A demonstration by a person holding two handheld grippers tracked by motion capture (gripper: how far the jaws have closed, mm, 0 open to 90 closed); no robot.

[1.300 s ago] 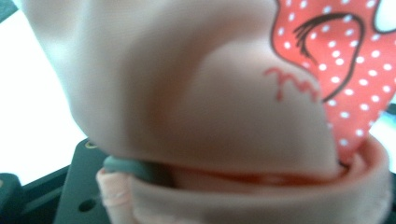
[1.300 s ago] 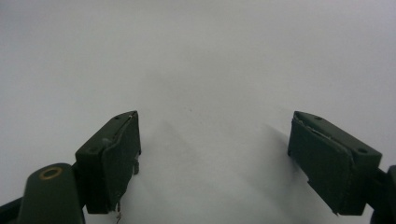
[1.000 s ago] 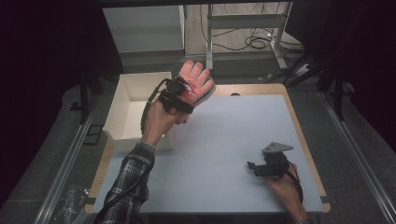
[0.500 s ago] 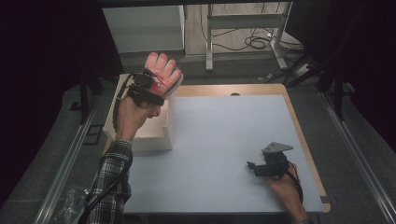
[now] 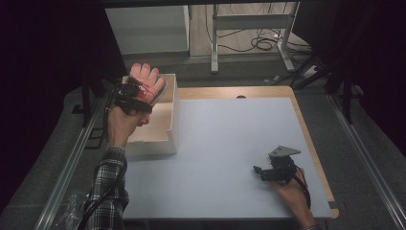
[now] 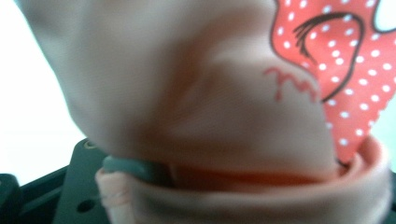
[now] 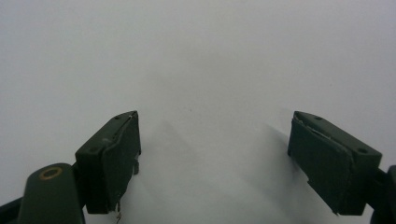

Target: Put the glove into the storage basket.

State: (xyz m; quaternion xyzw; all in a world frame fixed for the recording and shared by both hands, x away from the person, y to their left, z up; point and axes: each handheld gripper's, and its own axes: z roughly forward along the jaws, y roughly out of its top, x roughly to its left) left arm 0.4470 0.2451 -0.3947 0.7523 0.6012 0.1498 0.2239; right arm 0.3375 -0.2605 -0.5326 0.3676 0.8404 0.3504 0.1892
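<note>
A pink glove (image 5: 147, 82) with a red polka-dot patch is held up by my left gripper (image 5: 131, 93), which is shut on it above the open white box (image 5: 170, 120) at the table's left edge. In the left gripper view the glove (image 6: 196, 93) presses close to the camera, its rolled cuff over the jaws. My right gripper (image 5: 262, 171) rests low on the pale table (image 5: 225, 139) at the front right, jaws pointing left. In the right gripper view it (image 7: 212, 158) stands open with only bare table between its fingers.
The box's tall right wall (image 5: 175, 110) rises beside the table surface. A wooden rim (image 5: 313, 143) frames the table on the right. Metal rails (image 5: 67, 167) run along both sides, and a desk frame with cables (image 5: 258, 43) stands behind.
My left gripper has carried the glove leftward from over the table's back edge to above the box. The right gripper has stayed where it was.
</note>
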